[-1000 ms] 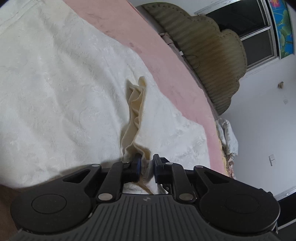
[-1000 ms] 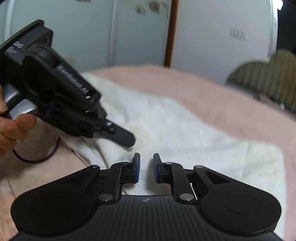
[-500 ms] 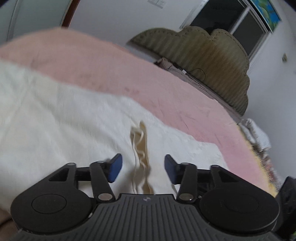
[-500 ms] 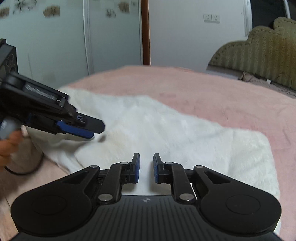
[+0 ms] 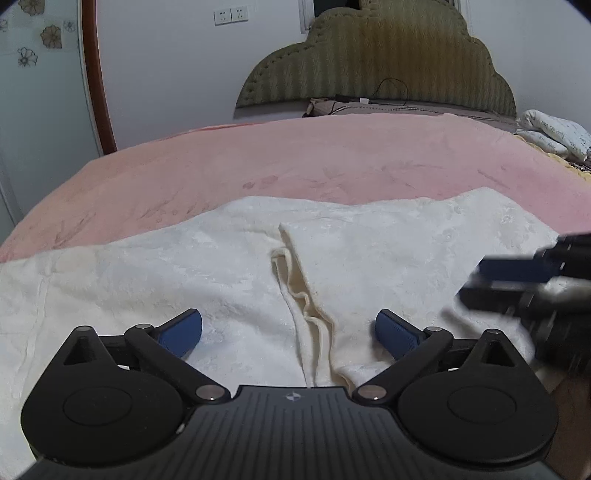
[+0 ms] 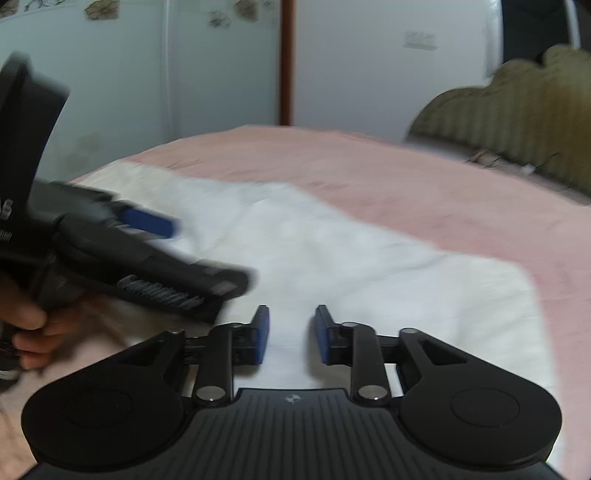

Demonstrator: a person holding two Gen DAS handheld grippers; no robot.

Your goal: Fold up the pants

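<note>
While both tools (image 5: 289,330) (image 6: 291,334) spread empty over cream pants (image 5: 369,258), a pink blanket (image 5: 332,162) surrounds them.

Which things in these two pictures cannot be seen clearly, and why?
- Pants: near edge hidden behind the left gripper body in the left wrist view; left end cut off by the frame.
- Right gripper: motion-blurred and cut by the right edge there.
- Hand: blurred, cut by the left edge in the right wrist view.

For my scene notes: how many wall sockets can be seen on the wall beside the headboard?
2. The wall sockets sit side by side, high on the white wall left of the headboard. Others may be hidden behind the headboard or out of frame.
</note>
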